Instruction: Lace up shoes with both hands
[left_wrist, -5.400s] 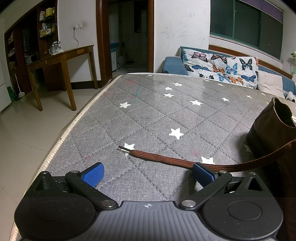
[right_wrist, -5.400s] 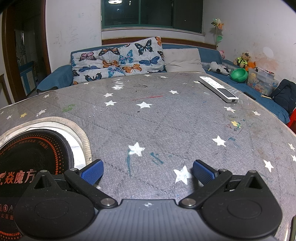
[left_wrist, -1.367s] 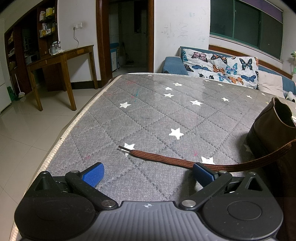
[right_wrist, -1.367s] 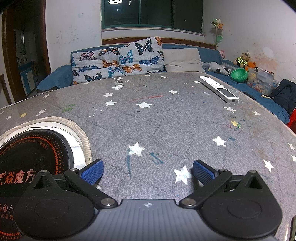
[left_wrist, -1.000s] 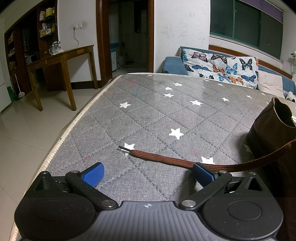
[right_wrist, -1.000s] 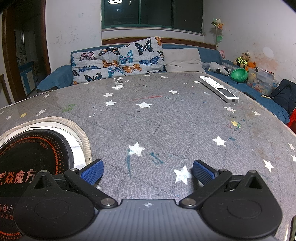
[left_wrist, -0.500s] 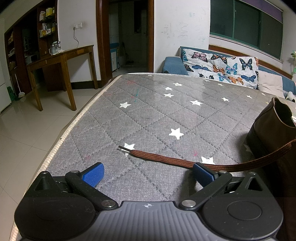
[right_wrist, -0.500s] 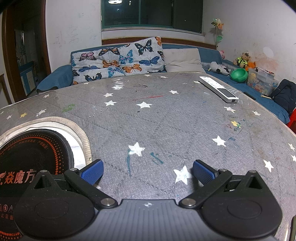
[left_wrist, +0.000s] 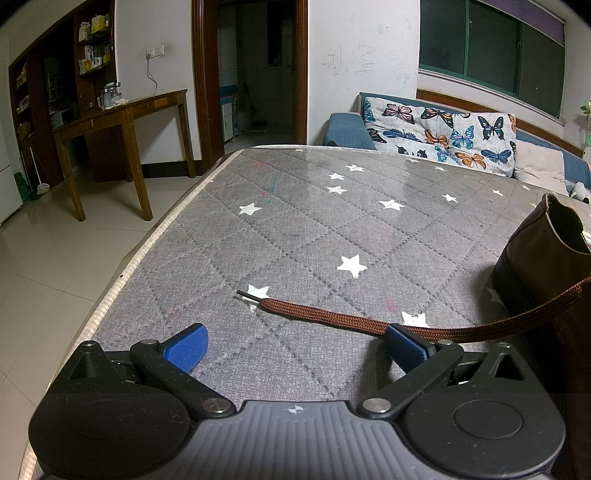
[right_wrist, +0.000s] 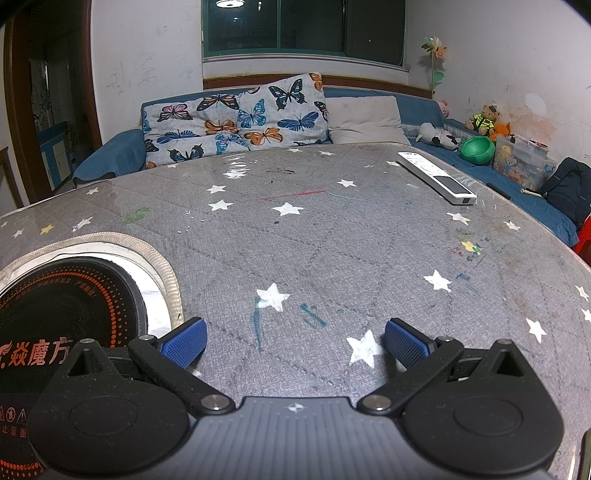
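Note:
In the left wrist view a brown shoe (left_wrist: 543, 266) stands at the right edge of the grey star-patterned table cover (left_wrist: 295, 229). Its brown lace (left_wrist: 332, 315) trails left across the cover, ending in a dark tip near a white star. My left gripper (left_wrist: 295, 345) is open, low over the cover; the lace passes just beyond its right blue pad (left_wrist: 406, 347) and is not held. In the right wrist view my right gripper (right_wrist: 294, 341) is open over bare cover with nothing between its pads. The shoe is not in that view.
A round black induction cooktop (right_wrist: 70, 306) is set into the table at the left of the right wrist view. A white remote (right_wrist: 436, 177) lies far right. A sofa with butterfly pillows (right_wrist: 240, 118) stands behind the table. The table's left edge (left_wrist: 147, 243) drops to tiled floor.

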